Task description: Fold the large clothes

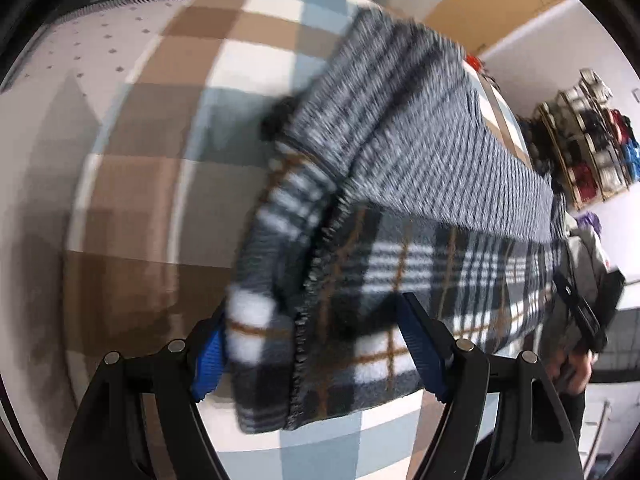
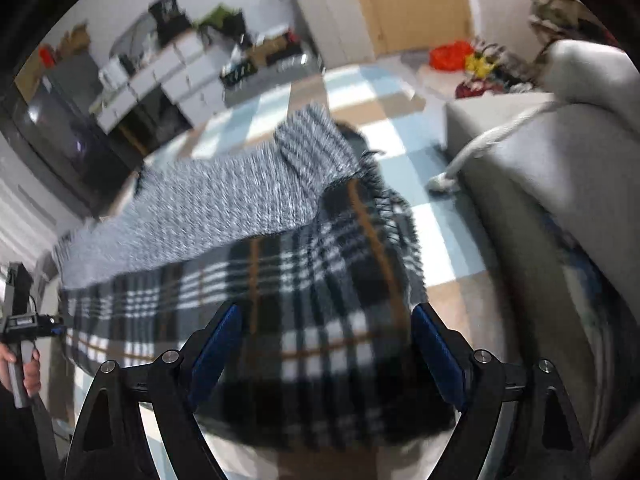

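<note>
A large dark plaid cloth [image 1: 400, 272] with white and tan lines lies on a checked rug, its grey knitted side [image 1: 408, 136] folded over the far part. My left gripper [image 1: 316, 356] hovers over its near corner. The jaws stand wide, the cloth lies between them, and its edge hides the tip of the left pad [image 1: 206, 364]. In the right wrist view the same cloth [image 2: 304, 280] spreads under my right gripper [image 2: 326, 348], which is open with the blue pads clear of the fabric. The grey knit [image 2: 224, 204] lies beyond.
The brown, white and blue checked rug [image 1: 168, 152] covers the floor. A grey sofa [image 2: 540, 184] stands close on the right. White drawers and clutter [image 2: 168, 68] line the far wall. A hand holds the other gripper [image 2: 24, 328] at the left edge.
</note>
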{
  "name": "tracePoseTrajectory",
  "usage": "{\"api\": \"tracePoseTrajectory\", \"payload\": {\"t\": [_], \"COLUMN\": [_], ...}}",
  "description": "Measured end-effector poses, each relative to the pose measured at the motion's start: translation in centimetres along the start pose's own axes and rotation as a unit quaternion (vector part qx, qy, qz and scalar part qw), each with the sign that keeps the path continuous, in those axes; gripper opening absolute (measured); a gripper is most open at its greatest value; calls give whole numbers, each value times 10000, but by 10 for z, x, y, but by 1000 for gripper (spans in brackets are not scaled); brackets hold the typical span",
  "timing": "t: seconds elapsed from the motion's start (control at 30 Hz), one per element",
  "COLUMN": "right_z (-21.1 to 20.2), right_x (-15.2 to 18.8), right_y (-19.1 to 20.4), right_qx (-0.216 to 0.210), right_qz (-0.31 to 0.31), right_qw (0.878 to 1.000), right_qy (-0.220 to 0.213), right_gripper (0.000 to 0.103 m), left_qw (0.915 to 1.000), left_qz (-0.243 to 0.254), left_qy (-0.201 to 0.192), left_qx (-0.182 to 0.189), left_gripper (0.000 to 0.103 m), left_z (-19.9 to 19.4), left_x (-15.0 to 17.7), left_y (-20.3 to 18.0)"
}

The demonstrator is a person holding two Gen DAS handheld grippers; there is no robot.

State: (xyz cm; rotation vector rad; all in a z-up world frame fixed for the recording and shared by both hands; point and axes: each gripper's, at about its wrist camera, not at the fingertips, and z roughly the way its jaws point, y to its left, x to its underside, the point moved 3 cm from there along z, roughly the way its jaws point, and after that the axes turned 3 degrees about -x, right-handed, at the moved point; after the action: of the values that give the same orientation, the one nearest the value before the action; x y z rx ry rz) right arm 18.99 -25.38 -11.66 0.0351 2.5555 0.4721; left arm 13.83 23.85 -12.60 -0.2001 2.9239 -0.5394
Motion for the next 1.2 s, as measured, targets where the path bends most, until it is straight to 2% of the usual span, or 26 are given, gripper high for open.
{"api": "tracePoseTrajectory", "payload": {"t": [0.07, 0.23, 0.37, 0.5, 0.6, 0.77, 0.83, 0.87, 0.97, 1.03, 1.1, 1.17, 1.2], "right_z": [8, 26, 28, 22, 15, -4, -10, -13, -26, -37, -49, -55, -54], "right_x": [-7, -19, -16, -1, 15, 41, 50, 56, 63, 63, 60, 55, 50], "right_y": [0, -2, 5, 14, 22, 26, 24, 22, 19, 16, 16, 17, 16], "right_qx": [1, -346, -484, -526, -545, -603, -661, -672, -558, -373, -294, -291, -271], "right_qz": [-75, 80, -54, -287, -503, -687, -722, -729, -845, -922, -891, -804, -743], "right_qw": [9999, 9978, 9965, 9953, 9936, 9909, 9891, 9875, 9881, 9900, 9921, 9940, 9949], "right_qy": [100, 552, 683, 758, 847, 989, 1099, 1223, 1156, 1002, 838, 689, 632], "right_gripper": [88, 84, 73, 69, 66, 52, 34, 34, 35, 37, 37, 49, 64], "left_qw": [9999, 9992, 9992, 9988, 9986, 9976, 9968, 9961, 9958, 9974, 9984, 9983, 9986], "left_qz": [22, 27, 189, 188, 384, 487, 539, 605, 687, 543, 533, 573, 519], "left_qy": [57, 119, 138, 234, 284, 426, 506, 557, 552, 451, 153, -138, -93], "left_qx": [111, 384, 318, 377, 245, 264, 308, 322, 240, 134, -58, -45, -6], "left_gripper": [74, 73, 61, 59, 59, 59, 59, 59, 59, 59, 59, 60, 60], "left_z": [6, 13, 13, 9, 9, 11, 9, 8, -2, -15, -30, -41, -40], "left_x": [-3, -6, -3, 13, 28, 54, 64, 70, 75, 69, 68, 65, 64], "left_y": [-2, -3, -8, -9, -17, -26, -24, -24, -15, -8, -11, -16, -17]}}
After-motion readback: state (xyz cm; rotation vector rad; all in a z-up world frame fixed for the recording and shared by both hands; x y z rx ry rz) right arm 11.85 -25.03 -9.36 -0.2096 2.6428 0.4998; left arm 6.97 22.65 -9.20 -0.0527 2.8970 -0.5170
